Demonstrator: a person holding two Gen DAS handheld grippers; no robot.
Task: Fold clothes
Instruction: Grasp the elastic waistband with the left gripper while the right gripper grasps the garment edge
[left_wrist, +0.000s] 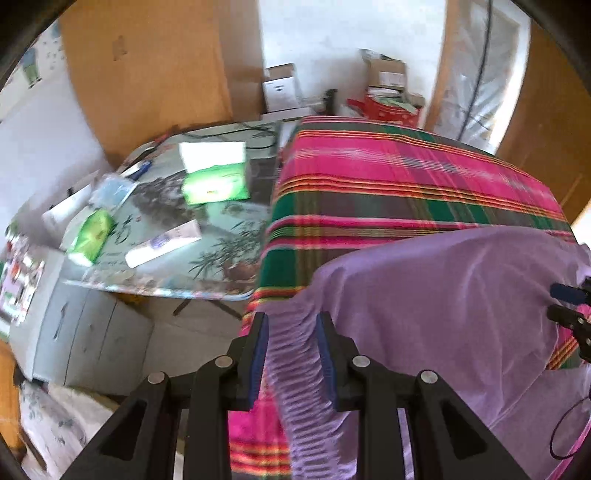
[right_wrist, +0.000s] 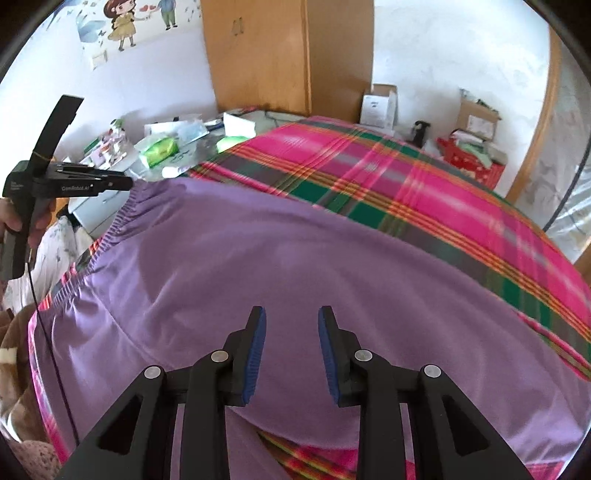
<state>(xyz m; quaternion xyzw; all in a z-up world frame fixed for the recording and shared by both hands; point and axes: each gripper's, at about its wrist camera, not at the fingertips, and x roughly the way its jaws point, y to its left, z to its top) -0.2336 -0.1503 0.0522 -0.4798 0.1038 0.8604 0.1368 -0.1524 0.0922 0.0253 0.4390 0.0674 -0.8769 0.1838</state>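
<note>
A purple garment (right_wrist: 280, 266) with an elastic gathered waistband (right_wrist: 122, 218) lies spread on the pink and green plaid bed cover (right_wrist: 424, 184). It also shows in the left wrist view (left_wrist: 443, 295). My left gripper (left_wrist: 291, 321) is open, its fingers either side of the gathered waistband (left_wrist: 291, 369) at the bed's left edge. In the right wrist view the left gripper (right_wrist: 125, 182) sits at the waistband's far corner. My right gripper (right_wrist: 291, 314) is open and empty, just above the garment's near middle. Its fingers (left_wrist: 569, 302) show at the right edge of the left wrist view.
A glass-topped table (left_wrist: 221, 236) left of the bed holds green packs (left_wrist: 216, 184), a tube (left_wrist: 162, 243) and papers. A grey cabinet (left_wrist: 85, 328) stands below it. Cardboard boxes (right_wrist: 380, 105) and a red box (right_wrist: 476, 162) sit beyond the bed, by a wooden wardrobe (right_wrist: 266, 55).
</note>
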